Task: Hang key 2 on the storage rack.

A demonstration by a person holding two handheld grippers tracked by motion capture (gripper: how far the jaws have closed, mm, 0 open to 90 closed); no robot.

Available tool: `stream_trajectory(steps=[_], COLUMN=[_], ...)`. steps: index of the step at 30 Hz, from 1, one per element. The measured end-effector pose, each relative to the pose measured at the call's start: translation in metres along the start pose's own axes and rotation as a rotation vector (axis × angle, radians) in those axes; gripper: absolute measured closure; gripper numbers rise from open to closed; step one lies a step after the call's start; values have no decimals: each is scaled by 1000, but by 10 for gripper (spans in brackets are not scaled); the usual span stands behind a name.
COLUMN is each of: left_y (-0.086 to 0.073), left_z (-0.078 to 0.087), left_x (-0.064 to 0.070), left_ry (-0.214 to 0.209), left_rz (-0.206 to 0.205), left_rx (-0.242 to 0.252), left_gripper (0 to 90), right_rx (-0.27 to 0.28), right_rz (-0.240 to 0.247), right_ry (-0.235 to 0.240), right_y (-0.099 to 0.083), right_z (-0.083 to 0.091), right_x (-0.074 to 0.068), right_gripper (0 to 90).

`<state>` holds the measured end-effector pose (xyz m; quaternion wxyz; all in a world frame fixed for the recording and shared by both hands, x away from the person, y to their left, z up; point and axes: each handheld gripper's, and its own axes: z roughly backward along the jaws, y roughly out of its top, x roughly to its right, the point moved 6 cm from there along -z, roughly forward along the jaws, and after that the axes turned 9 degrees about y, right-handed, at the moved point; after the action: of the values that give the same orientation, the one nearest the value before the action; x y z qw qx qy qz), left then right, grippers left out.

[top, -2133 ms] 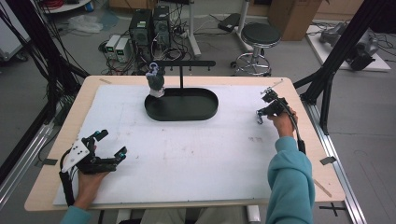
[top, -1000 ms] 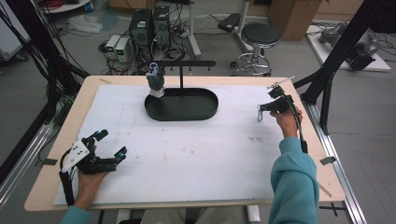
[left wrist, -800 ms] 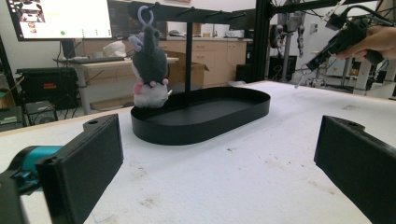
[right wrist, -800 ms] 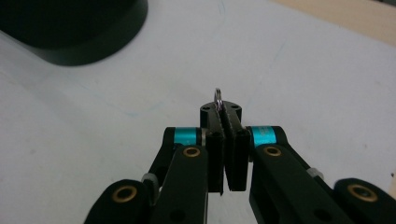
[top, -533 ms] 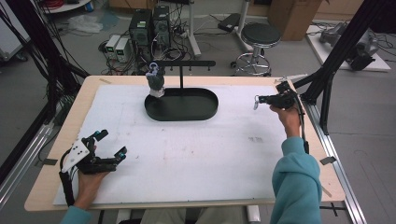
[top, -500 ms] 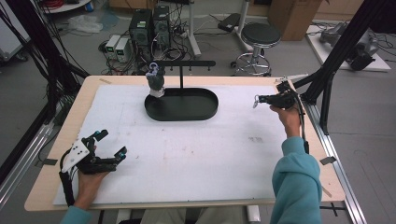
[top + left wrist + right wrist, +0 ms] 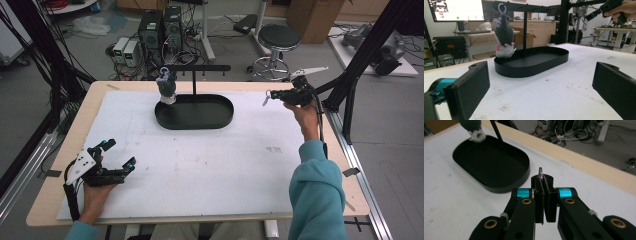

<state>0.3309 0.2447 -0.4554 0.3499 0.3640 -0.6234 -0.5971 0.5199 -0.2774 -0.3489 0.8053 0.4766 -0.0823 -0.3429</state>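
Ring [image 7: 540, 173], thin silver metal, stands clamped upright in right tool [image 7: 545, 185]; left tool [image 7: 536, 87] gapes.

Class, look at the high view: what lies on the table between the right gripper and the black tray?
Nothing: between the right gripper and the black tray there is bare white table, as the high view shows.

On the tabletop [image 7: 210, 165]: one black tray [image 7: 195, 113], one hanger stand [image 7: 194, 70], one plush toy [image 7: 167, 86], one metal ring [image 7: 540, 173], two grippers.
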Motion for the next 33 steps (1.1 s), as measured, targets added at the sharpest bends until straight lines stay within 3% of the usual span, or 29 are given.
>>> stream_trajectory(steps=[11, 33], left_y=[0, 0], left_z=[0, 0], left_x=[0, 0], left_ry=[1, 1], left_rz=[1, 2], left_rx=[1, 2], left_gripper=[17, 17], right_rx=[12, 15], right_rz=[57, 101], right_ry=[19, 70], right_y=[32, 73], right_z=[-10, -34], right_x=[-18, -42], right_gripper=[890, 890])
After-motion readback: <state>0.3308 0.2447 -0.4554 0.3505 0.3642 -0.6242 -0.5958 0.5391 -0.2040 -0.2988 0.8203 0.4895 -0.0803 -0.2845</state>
